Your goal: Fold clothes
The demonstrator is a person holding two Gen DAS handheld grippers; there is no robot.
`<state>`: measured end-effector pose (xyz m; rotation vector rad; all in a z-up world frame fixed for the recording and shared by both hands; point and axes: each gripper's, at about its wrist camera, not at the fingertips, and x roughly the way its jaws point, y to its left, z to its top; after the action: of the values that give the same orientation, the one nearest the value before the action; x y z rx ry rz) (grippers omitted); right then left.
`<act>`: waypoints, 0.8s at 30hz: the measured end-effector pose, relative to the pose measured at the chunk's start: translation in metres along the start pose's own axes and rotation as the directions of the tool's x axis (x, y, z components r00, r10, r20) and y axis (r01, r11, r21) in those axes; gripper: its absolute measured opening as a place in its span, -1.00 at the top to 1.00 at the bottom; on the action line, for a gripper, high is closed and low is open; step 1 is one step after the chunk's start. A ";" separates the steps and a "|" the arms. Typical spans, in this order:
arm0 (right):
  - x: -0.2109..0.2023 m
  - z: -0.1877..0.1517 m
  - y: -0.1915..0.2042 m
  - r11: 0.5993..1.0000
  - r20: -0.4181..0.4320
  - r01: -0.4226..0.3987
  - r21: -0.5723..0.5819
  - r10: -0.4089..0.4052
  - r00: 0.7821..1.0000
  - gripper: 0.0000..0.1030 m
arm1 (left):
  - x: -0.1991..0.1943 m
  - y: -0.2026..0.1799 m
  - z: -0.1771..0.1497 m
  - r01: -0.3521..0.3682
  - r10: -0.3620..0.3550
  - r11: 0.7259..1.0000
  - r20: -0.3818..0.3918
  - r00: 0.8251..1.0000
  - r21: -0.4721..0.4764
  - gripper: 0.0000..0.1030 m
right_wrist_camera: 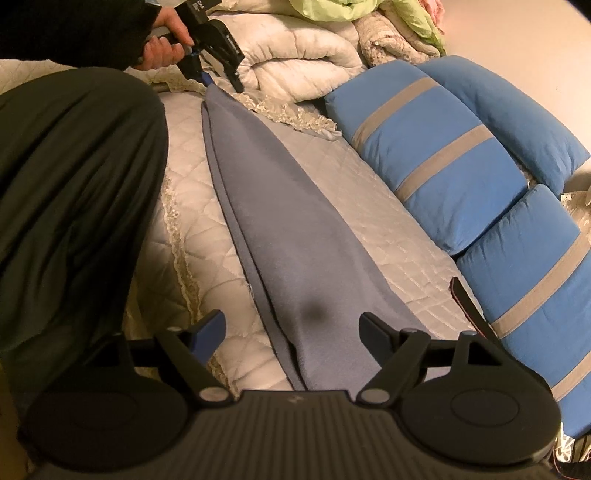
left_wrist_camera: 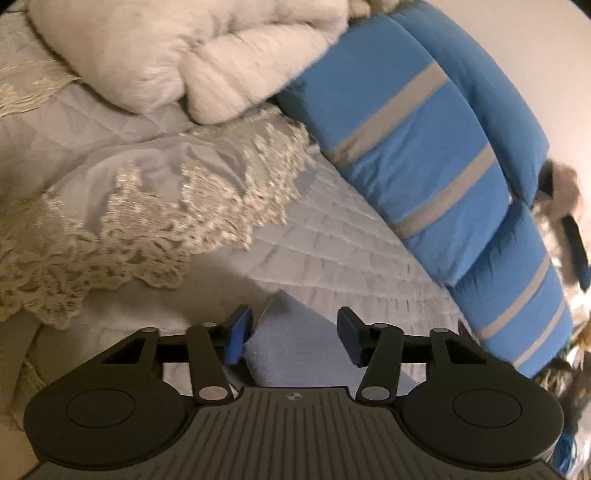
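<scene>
Cloth, grey-blue and folded long (right_wrist_camera: 295,236), is lying on the quilted white bed (right_wrist_camera: 388,221). Left gripper (right_wrist_camera: 218,79) is pinching its far corner; right gripper (right_wrist_camera: 291,332), spread wide, is hovering over its near end.

My left gripper (left_wrist_camera: 293,338): black linkage arms, silver pivot pins, blue pads on fingertips (left_wrist_camera: 238,332), ribbed dark grey housing with small round crosshair mark, two round black discs either side. My right gripper (right_wrist_camera: 291,334): same build, black fingers, blue pad on one fingertip, silver rivets, ribbed grey body. From right wrist view, left gripper shows white lettering on black body. My hand (right_wrist_camera: 164,44) emerges from black sleeve (right_wrist_camera: 74,29); dark olive-black trousers (right_wrist_camera: 74,184), loose, creased.
</scene>
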<state>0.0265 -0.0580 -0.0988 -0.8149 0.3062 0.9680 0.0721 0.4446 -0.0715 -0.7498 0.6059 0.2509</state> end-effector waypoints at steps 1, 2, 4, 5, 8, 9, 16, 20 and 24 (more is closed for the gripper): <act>0.000 0.000 0.000 1.000 0.001 0.001 0.000 -0.001 1.000 -0.70 | -0.001 -0.004 0.000 -0.031 0.031 0.999 -0.012 0.999 0.024 0.07; 0.000 0.000 0.000 1.000 0.002 0.002 0.001 -0.002 1.000 -0.70 | -0.002 -0.008 0.000 -0.061 0.062 0.997 -0.021 0.998 0.045 0.07; -0.001 0.000 0.000 1.000 0.006 0.002 -0.001 -0.002 1.000 -0.70 | -0.005 -0.008 0.001 -0.103 0.104 0.993 -0.027 0.994 0.057 0.07; -0.002 0.000 0.000 1.000 0.007 0.002 -0.002 -0.002 1.000 -0.71 | -0.007 -0.007 0.002 -0.120 0.121 0.991 -0.029 0.992 0.058 0.07; -0.003 0.001 0.000 1.000 0.013 0.002 -0.005 -0.002 1.000 -0.71 | -0.010 0.000 0.001 -0.150 0.151 0.988 -0.047 0.987 0.031 0.07; -0.003 0.001 0.000 1.000 0.015 0.003 -0.006 -0.003 1.000 -0.72 | -0.010 0.002 0.000 -0.155 0.156 0.988 -0.056 0.986 0.019 0.07; -0.004 0.002 -0.001 1.000 0.021 0.005 0.000 -0.005 1.000 -0.74 | -0.019 -0.002 0.002 -0.122 0.117 0.990 -0.062 0.991 -0.071 0.95; -0.004 0.002 -0.002 1.000 0.018 0.008 0.005 -0.008 1.000 -0.75 | -0.025 -0.035 0.018 -0.058 0.058 0.998 0.006 0.998 -0.013 0.96; -0.007 0.003 -0.004 1.000 0.031 0.013 0.008 -0.013 0.999 -0.75 | -0.024 -0.067 0.029 0.046 -0.051 0.996 0.060 0.997 0.081 0.96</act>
<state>0.0253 -0.0611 -0.0906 -0.7932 0.2777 0.9657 0.0935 0.4172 -0.0033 -0.6769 0.5356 0.2033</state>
